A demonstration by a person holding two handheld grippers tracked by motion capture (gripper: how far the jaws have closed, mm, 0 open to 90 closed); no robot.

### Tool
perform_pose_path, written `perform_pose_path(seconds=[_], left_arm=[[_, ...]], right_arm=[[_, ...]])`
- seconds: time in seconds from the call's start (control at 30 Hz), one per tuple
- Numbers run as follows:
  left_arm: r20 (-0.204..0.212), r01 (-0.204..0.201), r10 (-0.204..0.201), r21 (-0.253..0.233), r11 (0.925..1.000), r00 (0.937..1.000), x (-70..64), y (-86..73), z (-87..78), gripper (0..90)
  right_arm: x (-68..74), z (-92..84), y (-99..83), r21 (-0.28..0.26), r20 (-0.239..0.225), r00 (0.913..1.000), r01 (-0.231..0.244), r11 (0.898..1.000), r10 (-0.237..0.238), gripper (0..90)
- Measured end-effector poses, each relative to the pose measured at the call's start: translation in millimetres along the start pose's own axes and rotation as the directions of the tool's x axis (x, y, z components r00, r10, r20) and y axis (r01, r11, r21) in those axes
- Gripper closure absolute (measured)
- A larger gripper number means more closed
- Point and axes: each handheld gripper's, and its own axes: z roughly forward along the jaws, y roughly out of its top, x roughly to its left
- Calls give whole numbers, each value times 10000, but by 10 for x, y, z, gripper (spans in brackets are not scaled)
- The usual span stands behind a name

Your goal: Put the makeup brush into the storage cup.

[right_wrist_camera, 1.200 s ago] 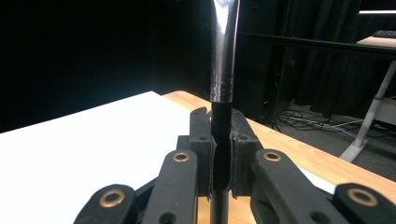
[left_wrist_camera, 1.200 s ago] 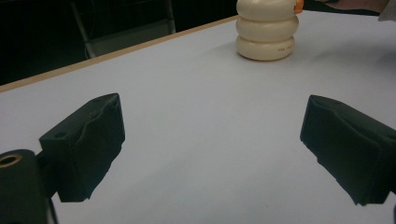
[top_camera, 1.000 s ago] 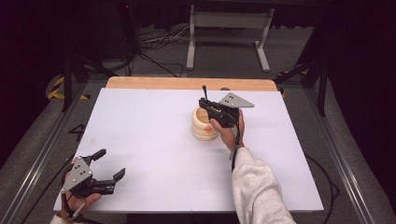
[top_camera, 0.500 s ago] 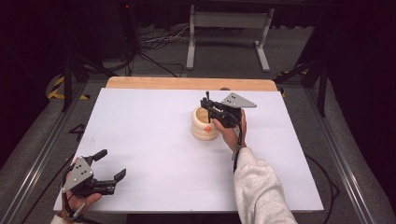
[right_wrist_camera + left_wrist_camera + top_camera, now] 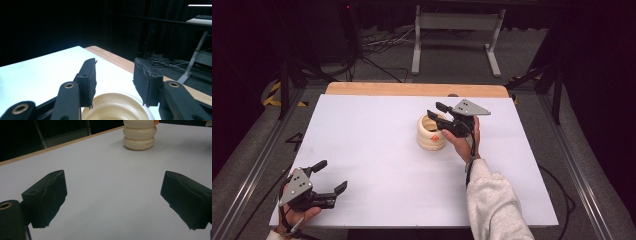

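A cream ribbed pot (image 5: 431,134), shaped like three stacked rings with an open top, stands on the white table right of centre. A small orange mark (image 5: 433,136) shows on its side. My right gripper (image 5: 435,111) hovers just over the pot's far rim. Its jaws have just been opening and now stand apart with nothing between them. In the right gripper view the pot's rim (image 5: 116,107) lies right below my right gripper (image 5: 115,80). My left gripper (image 5: 331,176) rests wide open at the table's near left corner. From my left gripper (image 5: 113,200) the pot (image 5: 140,135) stands far off.
The white tabletop (image 5: 377,140) has a wooden strip (image 5: 412,89) along its far edge. Beyond it stands a metal frame (image 5: 457,30) on the floor, with cables (image 5: 377,45) beside it. Dark rails run along both sides of the table.
The right gripper's jaws were shut above the pot and have now parted. The left gripper has not moved.
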Motion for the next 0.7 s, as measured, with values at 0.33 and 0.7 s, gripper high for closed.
perform_pose_path(seconds=[0.33,0.7], left_arm=[[-37,-18,18,35,10000,10000,-4,3,4,76],[-119,-75,75,-37,10000,9999,-10,7,5,76]], right_arm=[[34,-79,47,250,221,9984,524,9983,-530,417],[27,-227,86,472,619,9917,1098,9928,-1127,318]])
